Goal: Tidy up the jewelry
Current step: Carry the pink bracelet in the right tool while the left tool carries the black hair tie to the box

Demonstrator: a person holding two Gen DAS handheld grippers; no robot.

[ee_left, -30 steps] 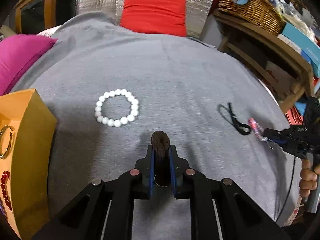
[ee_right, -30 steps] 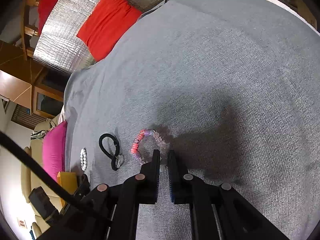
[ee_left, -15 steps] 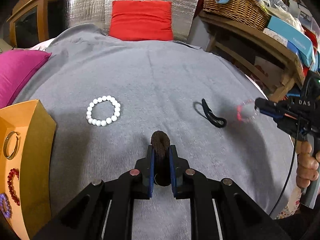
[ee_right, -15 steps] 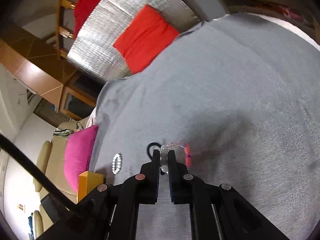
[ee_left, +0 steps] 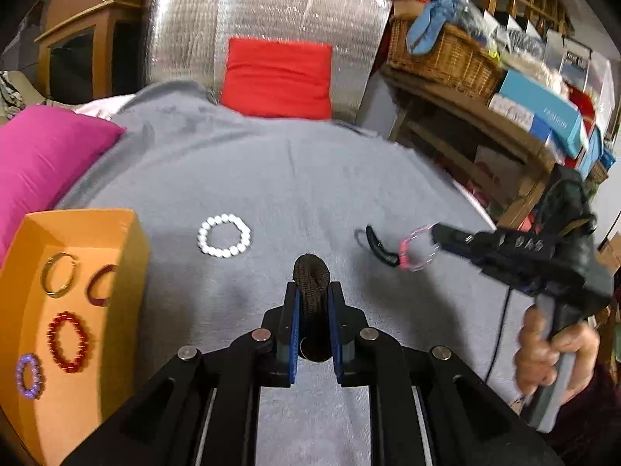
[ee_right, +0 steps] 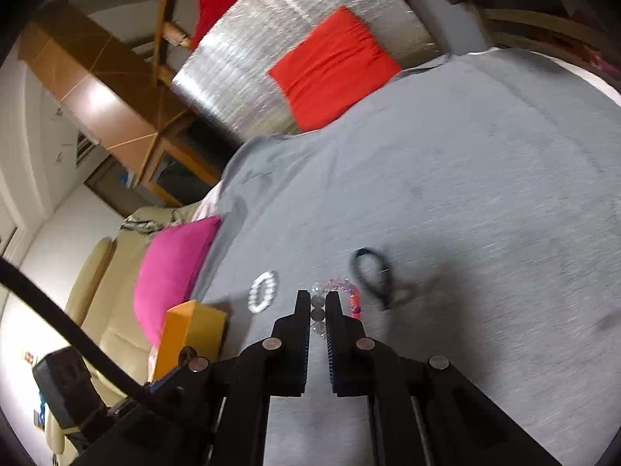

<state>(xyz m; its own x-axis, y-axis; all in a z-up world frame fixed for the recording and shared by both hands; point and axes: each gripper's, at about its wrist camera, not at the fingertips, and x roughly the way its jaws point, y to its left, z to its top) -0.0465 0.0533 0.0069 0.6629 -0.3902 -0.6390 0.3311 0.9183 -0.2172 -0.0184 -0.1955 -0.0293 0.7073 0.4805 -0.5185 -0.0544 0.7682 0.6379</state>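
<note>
My left gripper (ee_left: 313, 291) is shut on a dark brown braided band (ee_left: 311, 272) that sticks up between its blue pads, above the grey cloth. My right gripper (ee_right: 318, 301) is shut on a pink and clear bead bracelet (ee_right: 351, 295), lifted off the cloth; the left wrist view shows that gripper (ee_left: 434, 233) with the bracelet (ee_left: 417, 248) hanging from its tip. A white bead bracelet (ee_left: 224, 235) (ee_right: 264, 291) and a black loop (ee_left: 378, 248) (ee_right: 372, 275) lie on the cloth. An orange box (ee_left: 132, 240) (ee_right: 194, 326) at the left holds several rings and bracelets.
A grey cloth (ee_left: 295, 178) covers the surface. A magenta cushion (ee_left: 42, 155) lies at the left, a red cushion (ee_left: 277, 77) at the back. A wooden shelf (ee_left: 485, 124) with a wicker basket (ee_left: 442, 54) and boxes stands at the right. A hand (ee_left: 551, 357) holds the right gripper's handle.
Both grippers have risen from the cloth. The right one lifted the pink and clear bracelet off the surface. The orange box's inside has come into the left wrist view.
</note>
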